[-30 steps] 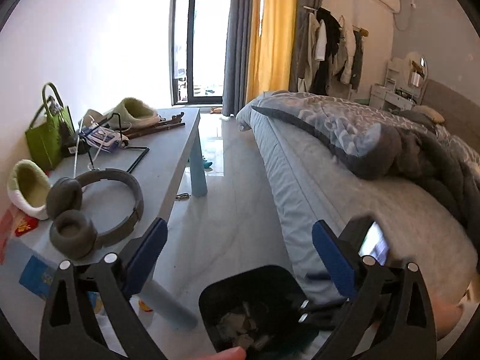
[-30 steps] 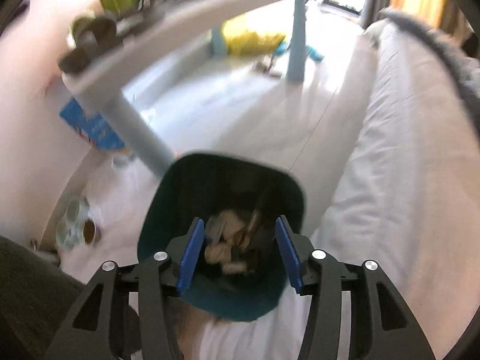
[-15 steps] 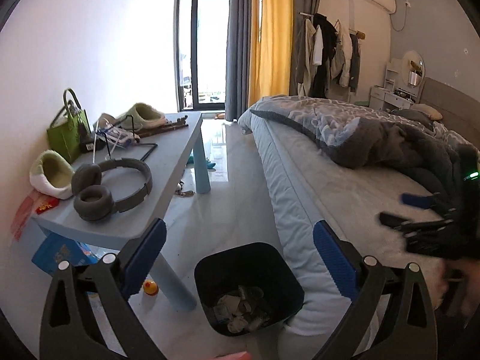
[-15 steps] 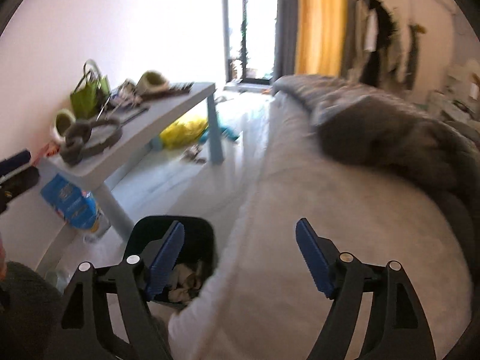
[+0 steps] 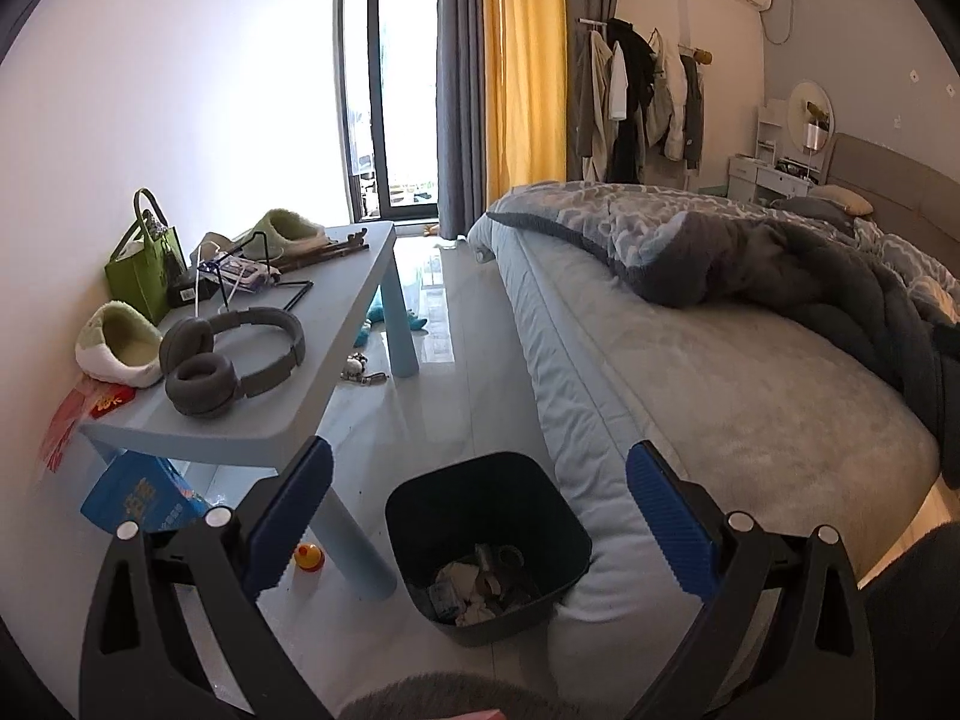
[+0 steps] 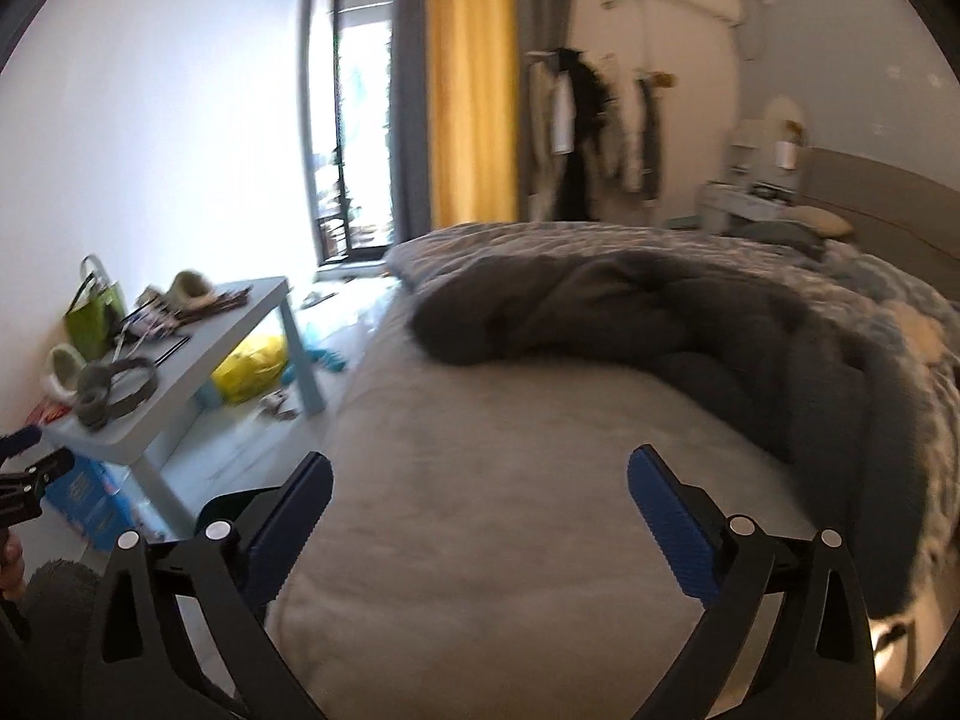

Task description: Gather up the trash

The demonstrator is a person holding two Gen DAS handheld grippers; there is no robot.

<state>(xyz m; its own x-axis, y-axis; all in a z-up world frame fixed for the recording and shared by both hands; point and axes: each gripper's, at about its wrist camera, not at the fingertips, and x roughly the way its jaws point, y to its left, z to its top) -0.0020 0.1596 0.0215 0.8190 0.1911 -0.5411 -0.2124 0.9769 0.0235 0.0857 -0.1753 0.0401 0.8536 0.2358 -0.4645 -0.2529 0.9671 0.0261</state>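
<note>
A: Trash (image 5: 480,582) sits in the black bin (image 5: 420,498) on the floor, between counter (image 5: 264,414) leg and bed (image 5: 720,396) edge. In the left wrist view we hold the left gripper (image 5: 477,504) above it, jaws wide apart, nothing held.

B: Right wrist view?

A: Blurry. Right gripper (image 6: 480,510) over the bed, jaws wide apart too, nothing held. Bin (image 6: 231,507) rim barely shows at lower left.

B: Risks?

A: We can't tell what's trash on the counter: headphones (image 5: 231,360) and slipper (image 5: 120,348) could get grabbed by mistake. Reaching low, we could knock the bin over and spill it. The yellow duck (image 5: 309,557) lies near the counter leg.
</note>
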